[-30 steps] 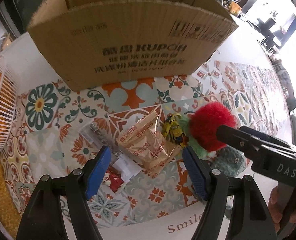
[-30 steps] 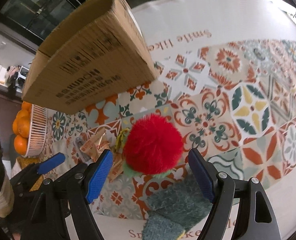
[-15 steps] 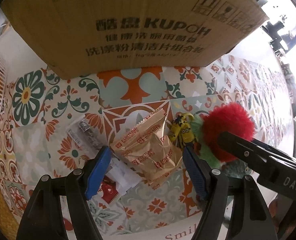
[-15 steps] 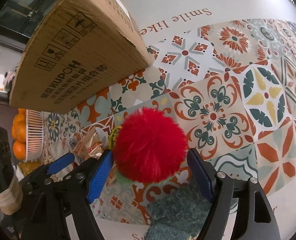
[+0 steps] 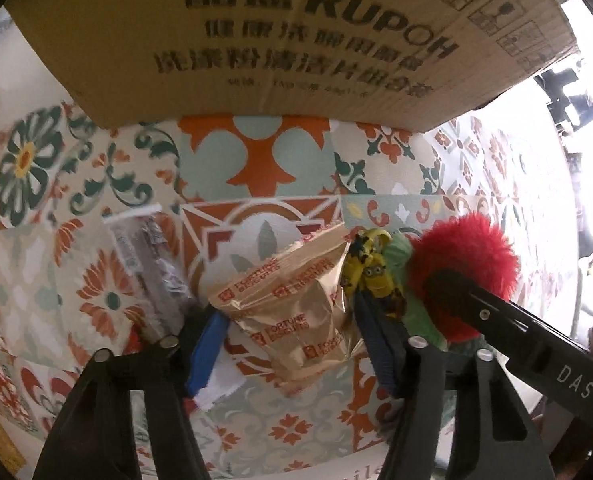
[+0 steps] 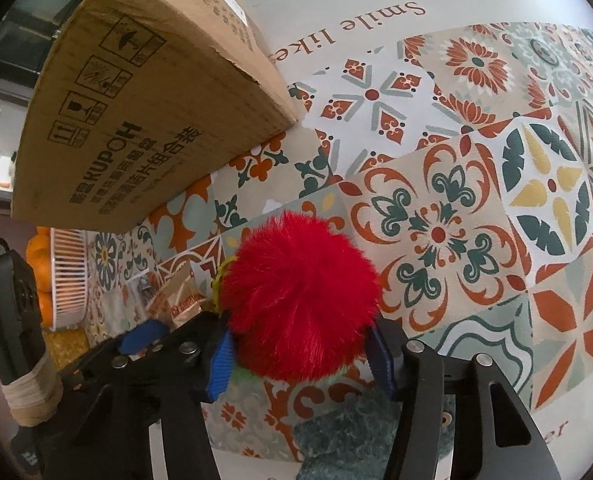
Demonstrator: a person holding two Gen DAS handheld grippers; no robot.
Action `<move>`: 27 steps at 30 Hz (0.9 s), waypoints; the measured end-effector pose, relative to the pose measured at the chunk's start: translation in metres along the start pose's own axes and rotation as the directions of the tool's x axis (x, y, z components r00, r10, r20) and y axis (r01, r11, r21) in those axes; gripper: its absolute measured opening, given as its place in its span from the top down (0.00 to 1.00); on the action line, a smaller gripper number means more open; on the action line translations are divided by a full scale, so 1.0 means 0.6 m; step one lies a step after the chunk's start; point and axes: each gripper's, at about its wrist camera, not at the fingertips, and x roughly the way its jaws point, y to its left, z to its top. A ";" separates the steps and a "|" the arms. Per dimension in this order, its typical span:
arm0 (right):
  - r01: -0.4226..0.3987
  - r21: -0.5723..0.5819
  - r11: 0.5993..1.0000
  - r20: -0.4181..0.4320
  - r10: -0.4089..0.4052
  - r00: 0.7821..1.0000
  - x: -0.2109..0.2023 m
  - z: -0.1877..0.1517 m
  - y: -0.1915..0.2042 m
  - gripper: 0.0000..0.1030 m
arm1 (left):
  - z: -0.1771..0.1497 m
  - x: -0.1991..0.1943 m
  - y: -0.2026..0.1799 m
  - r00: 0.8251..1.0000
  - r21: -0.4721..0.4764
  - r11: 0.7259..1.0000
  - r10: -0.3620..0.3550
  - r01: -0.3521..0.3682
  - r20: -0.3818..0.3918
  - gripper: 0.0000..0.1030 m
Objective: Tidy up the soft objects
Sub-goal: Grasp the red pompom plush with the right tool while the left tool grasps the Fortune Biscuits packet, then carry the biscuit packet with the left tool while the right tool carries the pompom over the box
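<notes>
Left gripper (image 5: 290, 340): pointed steeply down, jaws closing, the gold biscuit packet (image 5: 296, 312) between its blue pads, both pads at the packet's edges (firm pressure cannot be confirmed). Right gripper (image 6: 300, 354): also pointed steeply down, just right of the packet, jaws closing on the red pompom (image 6: 300, 296), both pads sunk into its fur.

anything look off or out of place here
Nothing spilled or damaged. One oddity: among the soft toys, the left gripper is closing around a crinkly gold biscuit packet, hardly a soft object, while the right gripper closes on the red pom-pom.
</notes>
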 end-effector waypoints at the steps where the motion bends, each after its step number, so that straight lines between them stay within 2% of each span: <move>1: -0.005 0.001 1.000 0.002 0.005 1.000 0.002 0.001 0.000 0.46 | -0.001 0.010 -0.003 1.000 -0.009 1.000 -0.012 0.012 -0.007 0.42; 6: -0.015 0.006 1.000 0.002 0.015 1.000 0.005 0.006 -0.003 0.58 | -0.006 0.025 -0.004 1.000 -0.021 1.000 -0.007 0.008 0.013 0.47; 9: -0.010 -0.010 1.000 0.018 0.010 1.000 0.000 0.003 -0.002 0.61 | -0.016 0.019 -0.003 1.000 -0.016 1.000 -0.013 0.013 0.020 0.48; 16: 0.020 -0.065 0.998 0.072 -0.016 0.997 -0.026 -0.017 0.020 0.62 | -0.043 -0.016 0.003 0.998 -0.016 1.000 -0.011 0.012 0.056 0.48; 27: 0.042 -0.140 0.989 0.159 -0.020 0.987 -0.089 -0.037 0.049 0.62 | -0.073 -0.107 0.007 0.982 0.007 1.000 0.022 -0.023 0.187 0.48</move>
